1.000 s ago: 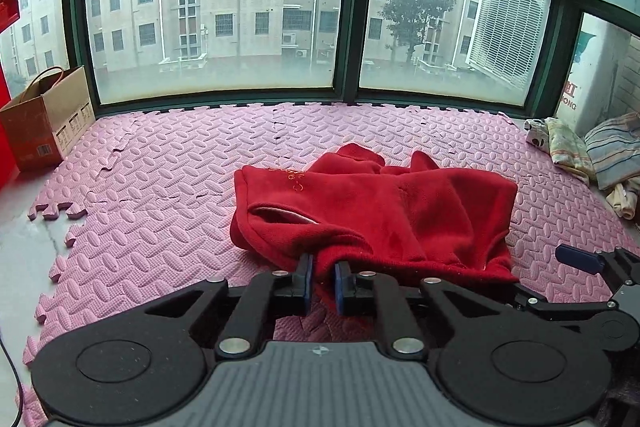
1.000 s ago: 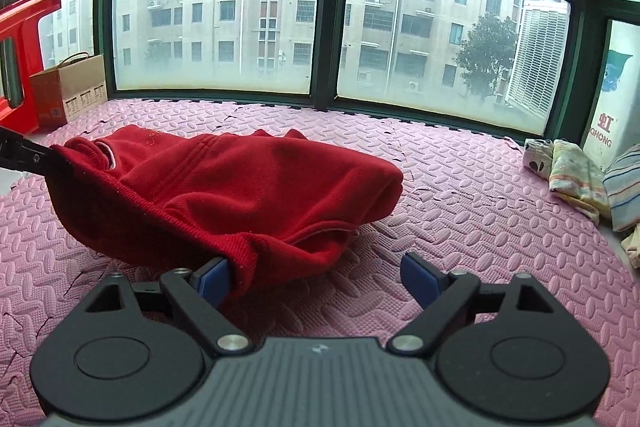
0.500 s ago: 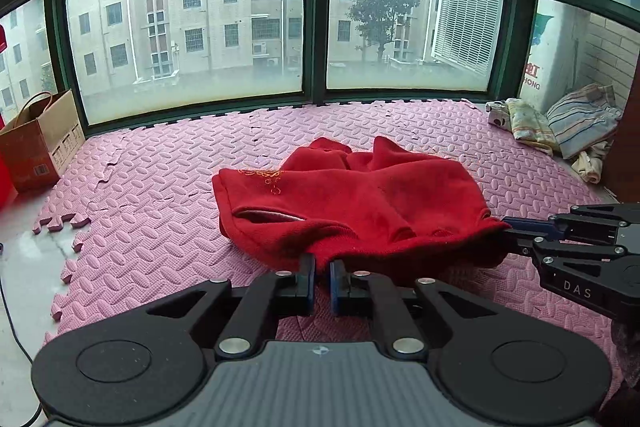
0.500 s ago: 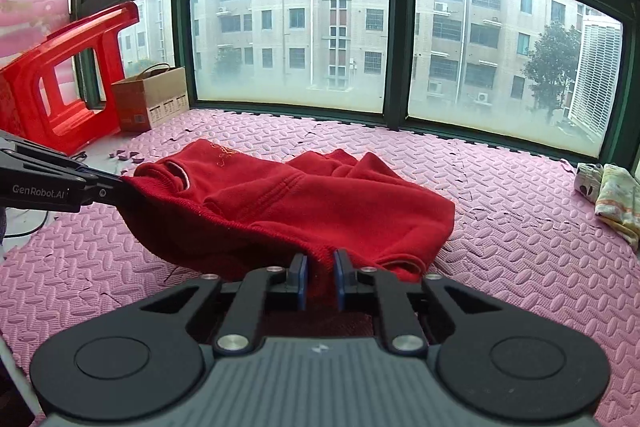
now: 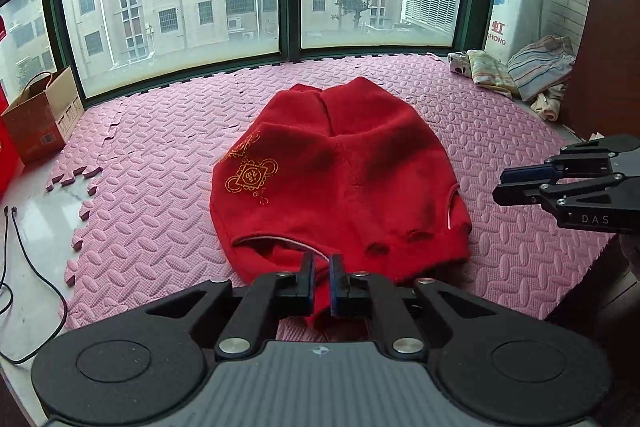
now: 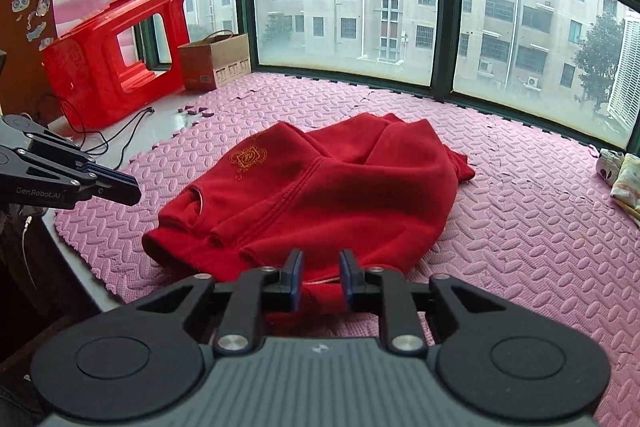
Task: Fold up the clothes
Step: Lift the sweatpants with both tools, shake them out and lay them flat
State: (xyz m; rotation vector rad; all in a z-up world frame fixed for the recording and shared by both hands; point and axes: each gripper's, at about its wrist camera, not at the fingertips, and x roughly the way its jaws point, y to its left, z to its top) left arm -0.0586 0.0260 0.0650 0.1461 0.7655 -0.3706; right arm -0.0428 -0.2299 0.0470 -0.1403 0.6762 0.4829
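The red top (image 5: 340, 183) lay lengthwise away from both grippers on the mat's (image 5: 152, 163) near edge, left gripper (image 5: 320, 279) clamped on its hem, right gripper (image 6: 320, 281) opening around it

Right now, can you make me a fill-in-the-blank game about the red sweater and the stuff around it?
1. The red sweater lies on a ____ foam mat.
2. The embroidery on the sweater is ____ coloured.
3. Beside the cardboard box lies a tipped red plastic ____.
4. The left gripper is shut on the sweater's ____.

Missing words: pink; gold; stool; edge
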